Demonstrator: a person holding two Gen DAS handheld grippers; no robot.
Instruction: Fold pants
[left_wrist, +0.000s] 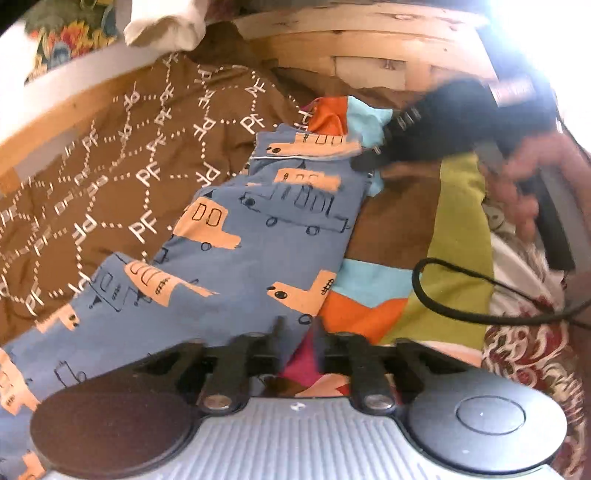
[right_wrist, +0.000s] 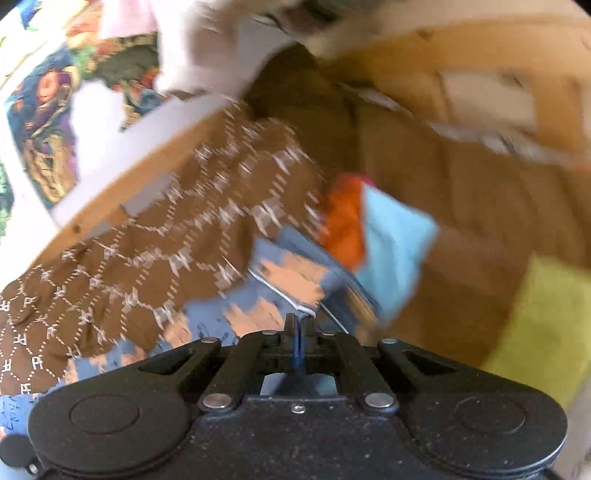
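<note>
1. On the bed, from nine o'clock in the left wrist view, a brown quilted bedspread with white dotted lines and "PF" letters (left_wrist: 122, 173) lies under everything, with a pale wooden bed frame (left_wrist: 369, 48) curving along twelve o'clock.
2. At the centre, the blue cotton pants printed with peach trucks (left_wrist: 258, 236) stretch from seven o'clock up to one o'clock.
3. Just beside them, toward four o'clock, lies a patchwork cloth of orange, light blue and lime green (left_wrist: 454, 258), crossed by a black cable (left_wrist: 443, 306).
4. At six o'clock, the left gripper (left_wrist: 298, 332) has its jaws apart, over the pants' edge.
5. At two o'clock, the right gripper (left_wrist: 373, 157), seen clearly in its own view (right_wrist: 300, 323), is clamped on the pants' white-piped edge.
6. No containers are visible.
</note>
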